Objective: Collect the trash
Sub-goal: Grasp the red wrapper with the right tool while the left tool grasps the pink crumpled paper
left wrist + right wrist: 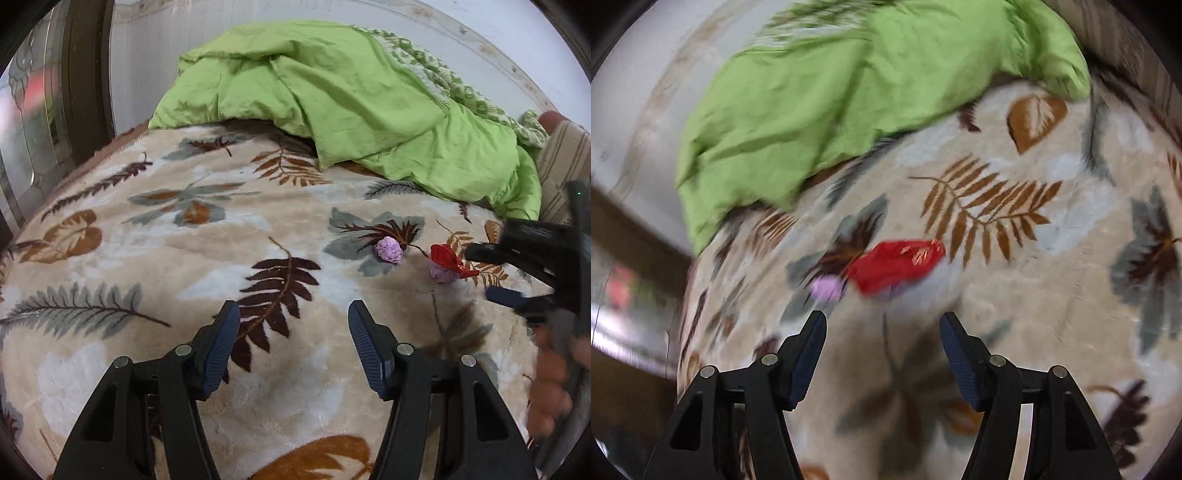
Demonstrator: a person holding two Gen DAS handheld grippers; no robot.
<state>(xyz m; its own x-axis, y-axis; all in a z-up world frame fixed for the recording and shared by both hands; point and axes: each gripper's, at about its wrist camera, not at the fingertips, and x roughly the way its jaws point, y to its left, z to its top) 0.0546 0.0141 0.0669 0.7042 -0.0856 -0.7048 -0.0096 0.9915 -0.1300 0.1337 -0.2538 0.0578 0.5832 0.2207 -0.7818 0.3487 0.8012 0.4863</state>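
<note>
Both tools spread, holding nothing, over the bed.
Right tool (pixel 882 325) hovers just short of the red wrapper (pixel 895 266) and purple paper ball (pixel 827 288); left tool (pixel 293 314) hangs farther back over the leaf-print blanket (pixel 184 236).

We find no readable text, label, brand, number or sign in either view. The red wrapper (pixel 895 266) shows some gold marks in the right wrist view, but blur leaves them unreadable to us.
</note>
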